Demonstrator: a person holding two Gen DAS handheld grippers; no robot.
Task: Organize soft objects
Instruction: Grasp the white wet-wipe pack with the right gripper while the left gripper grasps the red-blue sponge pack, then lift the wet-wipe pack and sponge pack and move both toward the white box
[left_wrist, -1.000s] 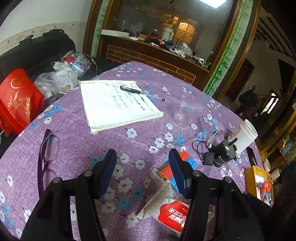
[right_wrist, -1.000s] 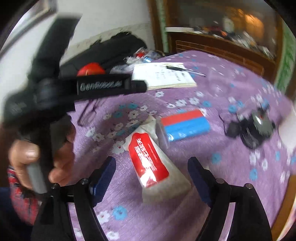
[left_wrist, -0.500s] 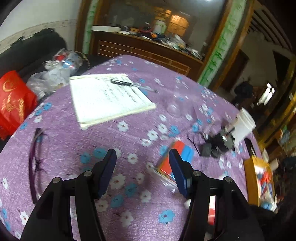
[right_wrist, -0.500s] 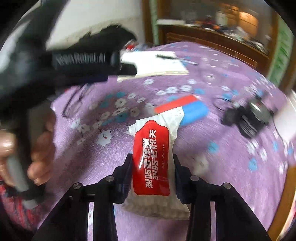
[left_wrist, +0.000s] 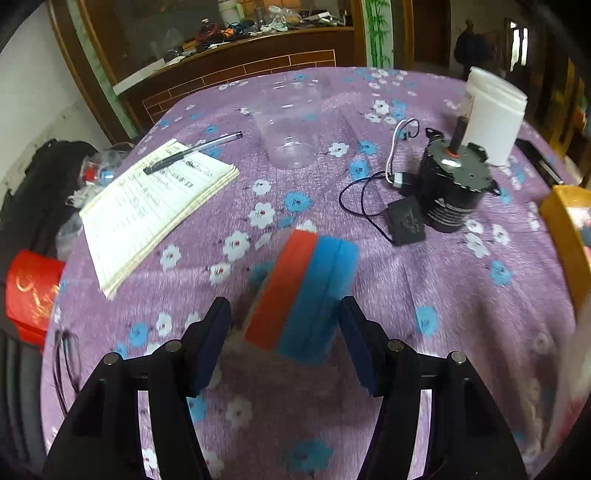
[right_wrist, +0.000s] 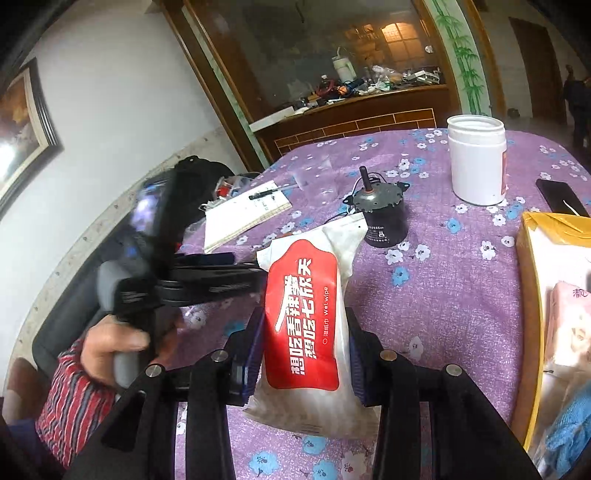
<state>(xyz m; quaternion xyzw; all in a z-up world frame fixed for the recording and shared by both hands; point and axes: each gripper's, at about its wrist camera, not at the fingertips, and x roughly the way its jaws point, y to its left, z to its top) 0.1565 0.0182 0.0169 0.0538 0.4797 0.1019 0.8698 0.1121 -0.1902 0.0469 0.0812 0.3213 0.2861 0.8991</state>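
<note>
A stack of red and blue sponges lies on the purple flowered tablecloth. My left gripper straddles it with its jaws opening, a gap on each side, pads not pressing. A white wet wipe pack with a red label stands upright in my right gripper, which is shut on it. The pack is held above the cloth, left of a yellow cardboard box. That box holds a pink tissue pack and a blue cloth. A hand holds the left gripper at the left.
An open notebook with a pen lies at the left, a clear plastic cup behind it. A black motor with a cable, a white jar and a dark phone stand at the right. Glasses lie near the left edge.
My right gripper closed on the wet wipe pack, lifted it and carried it right towards the box. The left gripper swung right and down over the sponges.
</note>
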